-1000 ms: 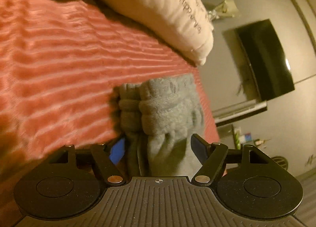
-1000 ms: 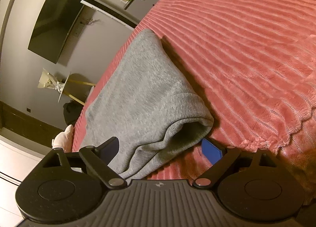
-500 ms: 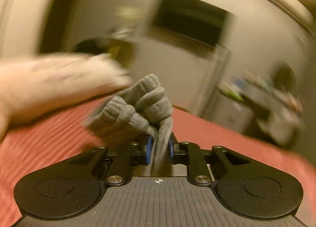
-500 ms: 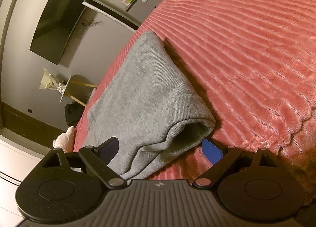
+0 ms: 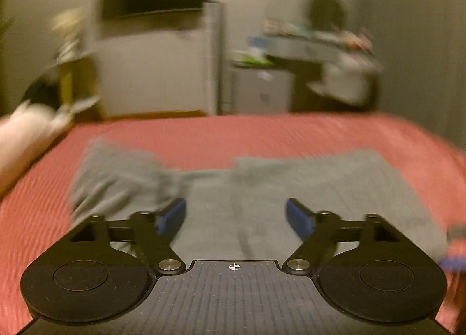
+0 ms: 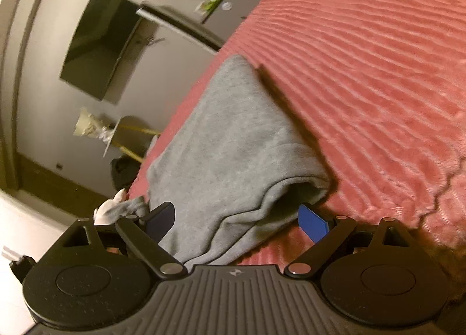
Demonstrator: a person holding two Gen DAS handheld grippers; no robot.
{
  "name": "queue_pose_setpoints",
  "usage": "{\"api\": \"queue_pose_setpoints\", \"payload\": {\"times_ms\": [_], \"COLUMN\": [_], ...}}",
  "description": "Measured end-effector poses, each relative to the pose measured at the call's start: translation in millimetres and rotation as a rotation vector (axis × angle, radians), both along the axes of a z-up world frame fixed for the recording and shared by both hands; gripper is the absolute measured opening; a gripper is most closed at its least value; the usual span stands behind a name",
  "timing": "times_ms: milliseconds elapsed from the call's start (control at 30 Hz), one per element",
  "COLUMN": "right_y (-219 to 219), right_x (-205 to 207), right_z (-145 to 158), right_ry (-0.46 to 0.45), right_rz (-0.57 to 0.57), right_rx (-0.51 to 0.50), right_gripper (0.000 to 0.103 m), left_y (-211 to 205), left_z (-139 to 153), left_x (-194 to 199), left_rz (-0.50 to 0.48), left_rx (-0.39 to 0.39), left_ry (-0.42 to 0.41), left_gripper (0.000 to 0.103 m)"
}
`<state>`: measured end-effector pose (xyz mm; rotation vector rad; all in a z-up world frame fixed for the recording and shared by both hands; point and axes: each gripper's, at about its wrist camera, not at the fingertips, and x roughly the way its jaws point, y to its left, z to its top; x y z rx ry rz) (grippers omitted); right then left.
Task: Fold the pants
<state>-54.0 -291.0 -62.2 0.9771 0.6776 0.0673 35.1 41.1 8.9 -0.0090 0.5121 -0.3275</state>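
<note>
now the left gripper (image 5: 236,215) has let go: half a second ago its jaws were clamped on a bunched end of the grey pants (image 5: 262,189), and in this blurred view they stand wide apart with nothing between them, above the cloth. the pants lie spread across the red bedspread (image 5: 262,134), the bunched end toward the pillow (image 5: 20,137) at the spread's left edge. that end looks laid down, so one fold seems placed. the right gripper (image 6: 237,220), unmoved, stays open, its jaws straddling the other end of the pants at the bedspread's near edge without closing. no containers show.
</note>
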Motion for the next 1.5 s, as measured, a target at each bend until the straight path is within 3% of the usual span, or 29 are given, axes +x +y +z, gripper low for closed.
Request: {"api": "queue_pose_setpoints", "payload": {"times_ms": [133,200,267,333,500,600,700,833,933,1033,1067,1100,1133,1233,1333,1400,1500], "right_y": [22.3,36.8,51.6,66.5,118.0,154.6,184.0,219.5,244.3,268.9,275.1,279.0,278.6,268.4,269.6,278.3,282.2], "right_x": [17.2,30.4,44.7,62.5,118.9,160.0,198.4,251.8,279.0,292.0,293.7,294.7,294.5,296.0,303.8,305.2,289.3], "right_z": [6.7,5.6,3.6,5.6,26.0,34.4,31.3,12.5,5.5,12.5,14.1,14.4,11.5,-2.5,-10.7,-2.2,27.7], "right_ry": [-0.031,-0.025,-0.023,-0.026,-0.094,-0.125,-0.132,-0.059,-0.059,-0.088,-0.082,-0.084,-0.093,-0.08,-0.043,-0.029,-0.12], "right_rz": [0.12,0.176,0.222,0.265,0.412,0.482,0.535,0.602,0.614,0.647,0.641,0.637,0.645,0.645,0.636,0.612,0.607], "right_rx": [-0.03,-0.051,-0.048,-0.053,-0.119,-0.163,-0.16,-0.153,-0.197,-0.181,-0.196,-0.215,-0.207,-0.151,-0.113,-0.15,-0.182], "right_gripper": [0.092,0.092,0.092,0.092,0.091,0.088,0.088,0.088,0.099,0.098,0.09,0.063,0.051,0.052,0.06,0.049,0.039], "left_y": [92.1,135.5,162.8,175.3,177.3,177.6,189.8,203.1,196.6,189.3,189.4,189.2,189.8,192.4,191.1,191.4,193.7], "left_z": [-17.3,-32.7,-43.7,-47.1,-48.6,-54.0,-64.8,-81.9,-85.6,-85.9,-86.9,-87.7,-88.9,-90.6,-88.9,-87.0,-81.1], "left_x": [8.8,6.1,3.2,-1.9,-6.7,-4.5,-3.2,-2.8,0.8,5.1,6.8,7.0,7.1,3.5,0.1,-2.3,-13.5], "left_rz": [0.267,0.405,0.481,0.546,0.519,0.585,0.713,0.734,0.734,0.717,0.715,0.712,0.71,0.711,0.71,0.701,0.693], "left_rx": [-0.222,-0.381,-0.445,-0.393,-0.311,-0.218,-0.129,-0.163,-0.078,-0.04,-0.038,-0.044,-0.054,-0.081,-0.086,-0.095,-0.142], "left_ry": [0.145,0.25,0.309,0.328,0.333,0.349,0.387,0.411,0.401,0.41,0.412,0.413,0.411,0.402,0.402,0.412,0.412], "left_gripper": [0.09,0.089,0.087,0.087,0.087,0.087,0.086,0.087,0.087,0.092,0.092,0.093,0.094,0.094,0.095,0.094,0.094]}}
